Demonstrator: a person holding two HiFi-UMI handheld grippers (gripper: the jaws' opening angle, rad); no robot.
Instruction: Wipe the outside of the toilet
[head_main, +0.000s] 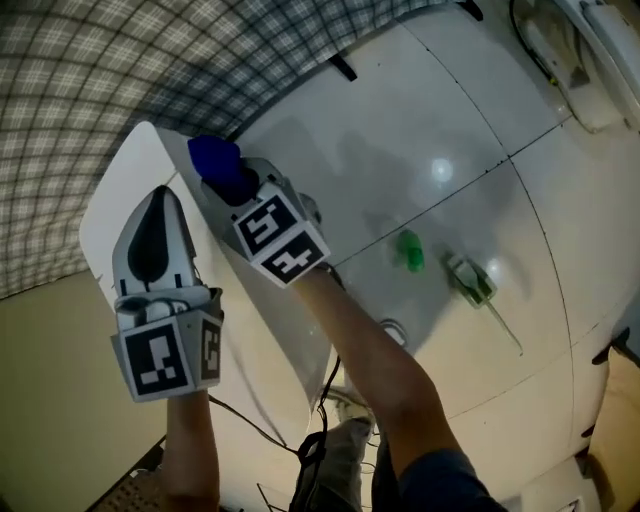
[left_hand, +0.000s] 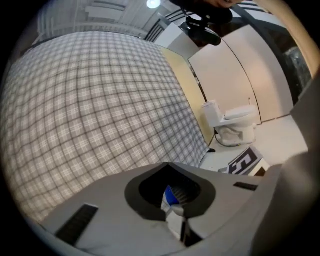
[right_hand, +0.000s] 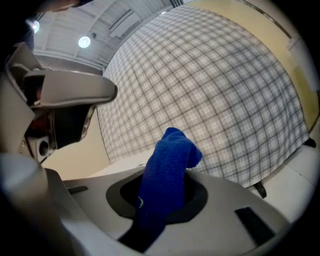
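Observation:
My right gripper (head_main: 228, 182) is shut on a blue cloth (head_main: 220, 165). In the right gripper view the blue cloth (right_hand: 167, 172) sticks up out of the right gripper (right_hand: 165, 202), in front of the plaid wall. It is held at the top edge of a white toilet surface (head_main: 125, 180). My left gripper (head_main: 158, 205) sits just left of it over the same white surface, jaws together with nothing between them. In the left gripper view the left gripper (left_hand: 176, 202) shows a scrap of blue through its opening. A second white toilet (left_hand: 232, 122) stands far off.
A grey plaid wall (head_main: 150, 70) runs behind the toilet. On the white tiled floor (head_main: 450, 120) to the right lie a green object (head_main: 409, 250) and a clear bottle-like thing (head_main: 472, 282). Black cables (head_main: 320, 440) hang by the person's legs.

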